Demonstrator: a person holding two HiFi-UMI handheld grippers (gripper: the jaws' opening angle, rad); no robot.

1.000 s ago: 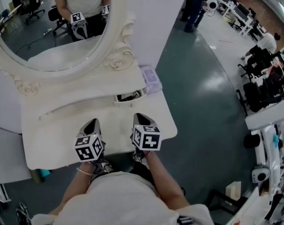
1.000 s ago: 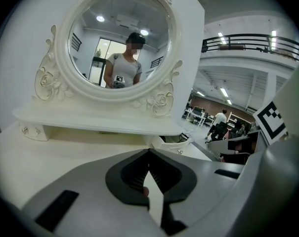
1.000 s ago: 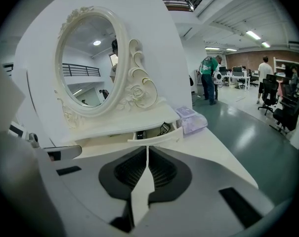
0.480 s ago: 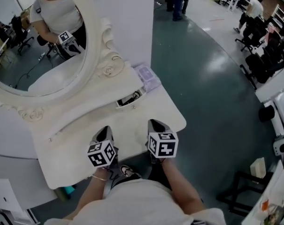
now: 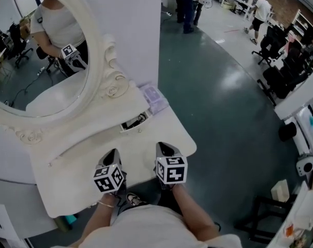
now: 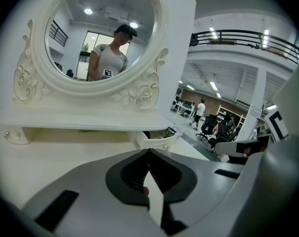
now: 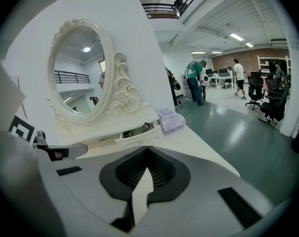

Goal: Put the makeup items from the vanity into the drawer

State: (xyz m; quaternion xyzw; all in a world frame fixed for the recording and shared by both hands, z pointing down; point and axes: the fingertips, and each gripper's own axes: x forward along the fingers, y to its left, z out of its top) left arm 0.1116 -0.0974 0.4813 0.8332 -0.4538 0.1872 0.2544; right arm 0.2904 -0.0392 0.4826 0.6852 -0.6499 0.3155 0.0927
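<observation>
both left gripper (image 5: 113, 152) and right gripper (image 5: 164, 146) eased back toward the worktop's (image 5: 68, 179) six o'clock edge, jaws closed on nothing; drawer (image 5: 136, 124) still ajar, probably done loading.

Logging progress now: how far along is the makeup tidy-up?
Looks done: the drawer stands open with dark items inside. In hand: nothing; left gripper and right gripper are shut, empty, over the vanity. Left, apparently: the lilac case beside the drawer.
</observation>
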